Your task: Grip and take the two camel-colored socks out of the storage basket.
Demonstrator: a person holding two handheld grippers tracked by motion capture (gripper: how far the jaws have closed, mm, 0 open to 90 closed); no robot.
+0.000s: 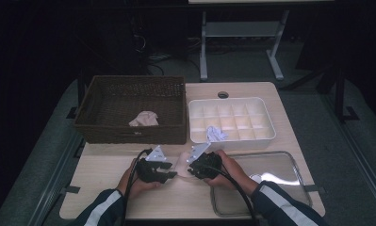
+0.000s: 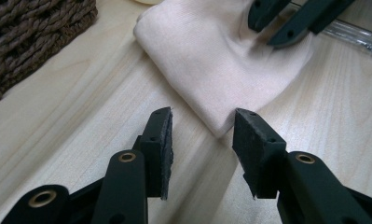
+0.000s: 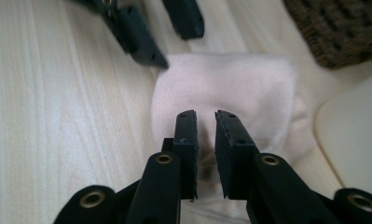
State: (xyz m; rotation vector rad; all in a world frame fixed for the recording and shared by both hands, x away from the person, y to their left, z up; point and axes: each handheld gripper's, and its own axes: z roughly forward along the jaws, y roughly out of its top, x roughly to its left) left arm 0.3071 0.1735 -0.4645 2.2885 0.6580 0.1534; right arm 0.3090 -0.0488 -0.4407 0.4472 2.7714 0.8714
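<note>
A pale pink folded cloth (image 1: 181, 162) (image 2: 221, 60) (image 3: 235, 88) lies on the wooden table (image 1: 105, 174) between my two grippers. My left gripper (image 1: 172, 174) (image 2: 202, 126) stands open, and the cloth's near corner lies just between its jaw tips without being pressed. My right gripper (image 1: 191, 170) (image 3: 204, 116) has its jaws nearly together on the cloth's opposite edge; in the left gripper view the fabric puckers where the right gripper (image 2: 277, 23) pinches it. The left gripper (image 3: 165, 32) sits at the cloth's far side in the right gripper view.
A dark wicker basket (image 1: 129, 80) with a pale cloth (image 1: 144, 118) inside stands at the back left. Beside it is a white divided box (image 1: 232, 100) holding a crumpled white item (image 1: 216, 134). A clear shallow tray (image 1: 289, 157) lies at the front right.
</note>
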